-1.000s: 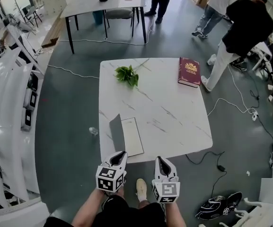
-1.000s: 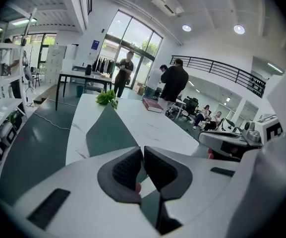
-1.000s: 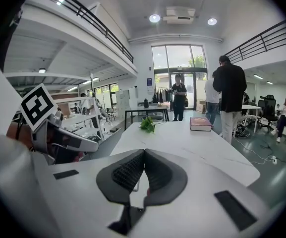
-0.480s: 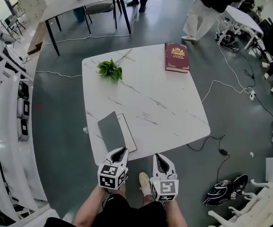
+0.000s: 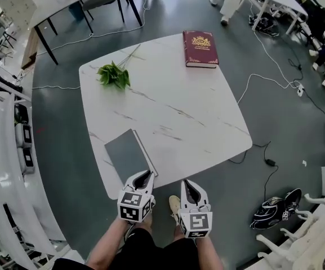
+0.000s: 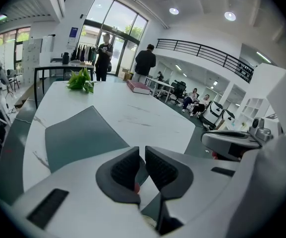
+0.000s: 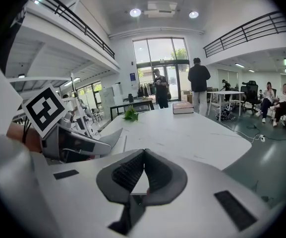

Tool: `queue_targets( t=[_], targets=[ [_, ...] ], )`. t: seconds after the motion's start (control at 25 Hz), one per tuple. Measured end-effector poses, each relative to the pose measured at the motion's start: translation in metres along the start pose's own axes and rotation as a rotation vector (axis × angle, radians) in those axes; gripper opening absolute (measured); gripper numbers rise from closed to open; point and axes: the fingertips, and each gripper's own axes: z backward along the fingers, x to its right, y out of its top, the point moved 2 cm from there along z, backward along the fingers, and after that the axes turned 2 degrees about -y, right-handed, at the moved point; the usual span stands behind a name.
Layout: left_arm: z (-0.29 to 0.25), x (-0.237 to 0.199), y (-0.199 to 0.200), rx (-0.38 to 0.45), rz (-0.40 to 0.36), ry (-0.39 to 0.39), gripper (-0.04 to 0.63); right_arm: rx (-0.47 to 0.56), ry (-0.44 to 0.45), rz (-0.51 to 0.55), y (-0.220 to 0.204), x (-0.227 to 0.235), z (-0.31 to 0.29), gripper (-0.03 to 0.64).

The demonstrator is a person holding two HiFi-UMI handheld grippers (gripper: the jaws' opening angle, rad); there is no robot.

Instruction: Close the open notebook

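Grey pads of the right claw (image 7: 143, 153) are meeting at the tips with nothing sitting between them; it is hovering just off the near edge of the marble table (image 5: 207, 134). Left claw (image 6: 142, 151), just beside it, is showing a thin slit between its pads, which have just been parting a little, and is gripping nothing. Notebook (image 5: 126, 154) is lying just ahead of the left claw and slightly to its left, ahead-left of the right claw; neither claw is touching it. Its grey cover is facing up, with a white strip of page showing along its right side; whether the cover is lying flat, cannot tell. Judging: the closing itself is not yet starting, and everything is remaining to do. Far ahead, a leafy sprig (image 5: 114, 75) is lying ahead-left and a red book (image 5: 200, 48) ahead-right, both well apart from the claws.
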Motion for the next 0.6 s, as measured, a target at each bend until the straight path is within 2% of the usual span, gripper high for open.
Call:
queue_targets(
  t=[0.4, 0.48, 0.6],
  targets=[
    [-0.042, -0.005, -0.015, -0.067, -0.004, -0.044, 0.052, -0.039, -0.055, -0.069, -0.028, 0.023, -0.022, 0.017],
    [-0.05, -0.01, -0.019, -0.077, -0.001, -0.031, 0.028, -0.044, -0.064, -0.074, -0.033, 0.028, -0.028, 0.017],
    [-0.057, -0.018, -0.028, -0.104, 0.002, -0.018, 0.028, -0.051, -0.079, -0.078, -0.037, 0.033, -0.032, 0.017]
  ],
)
